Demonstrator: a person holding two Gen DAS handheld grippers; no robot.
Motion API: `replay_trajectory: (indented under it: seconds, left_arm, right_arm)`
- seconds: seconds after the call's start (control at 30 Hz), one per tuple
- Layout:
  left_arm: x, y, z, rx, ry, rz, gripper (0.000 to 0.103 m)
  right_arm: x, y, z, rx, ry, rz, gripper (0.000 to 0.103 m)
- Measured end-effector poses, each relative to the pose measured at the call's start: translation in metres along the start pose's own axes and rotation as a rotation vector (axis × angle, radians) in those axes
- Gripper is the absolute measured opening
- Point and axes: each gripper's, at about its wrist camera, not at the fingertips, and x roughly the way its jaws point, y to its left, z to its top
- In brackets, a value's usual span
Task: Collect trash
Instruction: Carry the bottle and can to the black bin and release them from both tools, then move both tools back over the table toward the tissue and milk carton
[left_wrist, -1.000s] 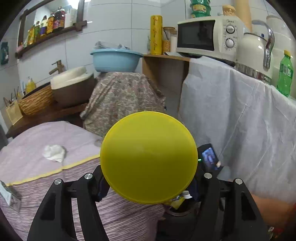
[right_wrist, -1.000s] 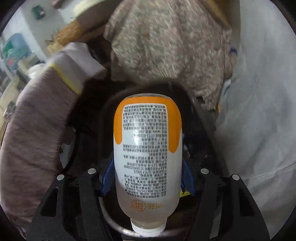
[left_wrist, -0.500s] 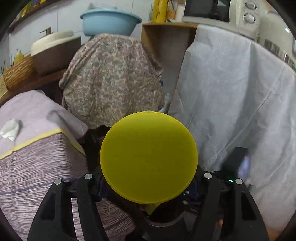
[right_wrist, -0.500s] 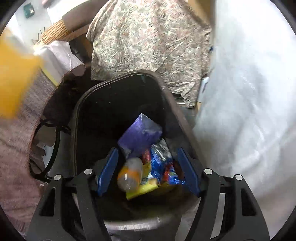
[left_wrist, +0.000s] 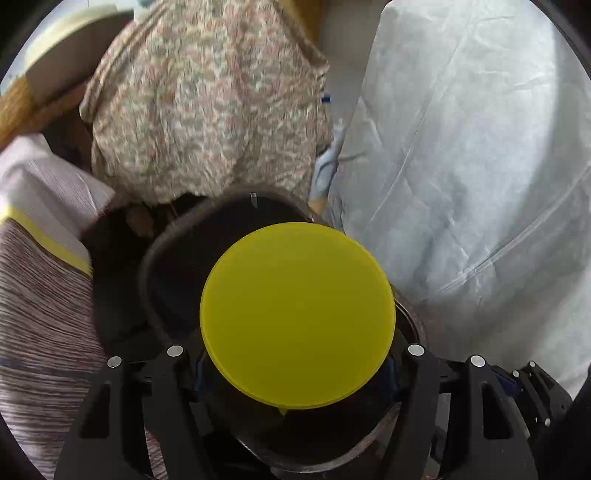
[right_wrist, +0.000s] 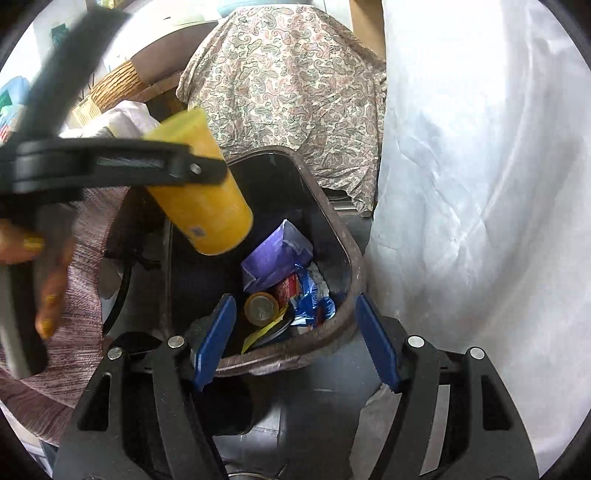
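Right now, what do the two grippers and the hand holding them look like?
Both are matte black plastic frames with triangular cutouts and round silver screw heads. The right gripper has flat blue finger pads. The left gripper shows only slivers of blue. The person's left hand is bare, with yellow-painted nails. No cables or lettering are visible.

Paisley cloth (right_wrist: 291, 85) and white sheet (right_wrist: 480, 184) drape furniture.

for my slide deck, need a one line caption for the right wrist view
Open right hand-held gripper above the trash bin as the left hand-held gripper brings a yellow canister over it.
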Motion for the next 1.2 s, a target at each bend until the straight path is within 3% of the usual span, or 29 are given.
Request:
replay_trajectory:
  seconds: [0.1, 0.27, 0.43, 0.57, 0.8, 0.9, 1.2]
  left_arm:
    - [-0.004, 0.000, 0.000, -0.003, -0.014, 0.014, 0.082]
    - [-0.030, 0.001, 0.001, -0.039, -0.071, -0.022, 0.084]
    - [-0.087, 0.003, -0.005, -0.049, -0.196, -0.050, 0.090]
    - [-0.134, 0.016, -0.022, -0.058, -0.276, -0.021, 0.092]
    - [-0.198, 0.066, -0.058, -0.155, -0.378, 0.093, 0.094]
    - [-0.215, 0.082, -0.075, -0.170, -0.390, 0.179, 0.095]
    - [-0.246, 0.129, -0.120, -0.268, -0.410, 0.317, 0.097]
  right_arm:
    - [-0.003, 0.000, -0.003, -0.018, -0.008, -0.018, 0.072]
    - [-0.005, -0.003, 0.003, 0.004, -0.018, -0.016, 0.072]
    - [-0.015, 0.004, 0.006, -0.012, -0.048, -0.012, 0.072]
    - [-0.022, 0.015, 0.014, -0.030, -0.072, 0.012, 0.072]
    - [-0.032, 0.050, 0.028, -0.096, -0.110, 0.066, 0.072]
    - [-0.036, 0.069, 0.032, -0.130, -0.120, 0.089, 0.072]
    - [-0.044, 0.130, 0.050, -0.226, -0.145, 0.204, 0.073]
